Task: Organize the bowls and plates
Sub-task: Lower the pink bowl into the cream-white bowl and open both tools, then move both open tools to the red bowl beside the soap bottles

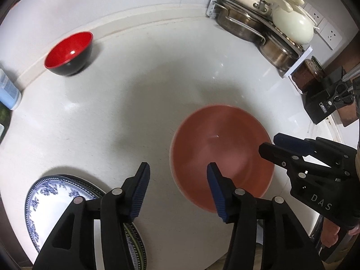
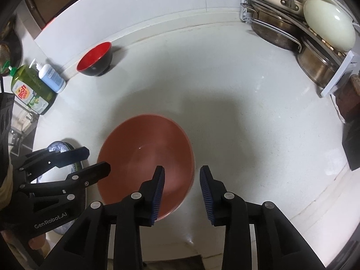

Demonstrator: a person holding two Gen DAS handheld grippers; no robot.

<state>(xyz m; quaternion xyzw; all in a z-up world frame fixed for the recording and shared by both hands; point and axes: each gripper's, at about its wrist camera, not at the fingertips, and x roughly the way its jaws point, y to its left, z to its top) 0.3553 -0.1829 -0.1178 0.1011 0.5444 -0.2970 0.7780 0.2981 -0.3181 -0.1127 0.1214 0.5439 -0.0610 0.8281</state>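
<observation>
Left gripper [image 1: 177, 180] jaws parted, empty, straddling pink bowl [image 1: 221, 157] rim near counter [image 1: 135, 103] front edge. Right gripper [image 2: 182, 184] parted, gripping nothing. Plates [image 1: 45, 198] stacked front-left corner. Red bowl [image 1: 68, 54] alone by back edge: not yet gathered.

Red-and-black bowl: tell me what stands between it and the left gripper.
Nothing visible. In the left wrist view, bare white counter runs from the left gripper up to the red-and-black bowl near the back edge. The terracotta bowl sits to the right of that line, the blue-patterned plates lower left.
</observation>
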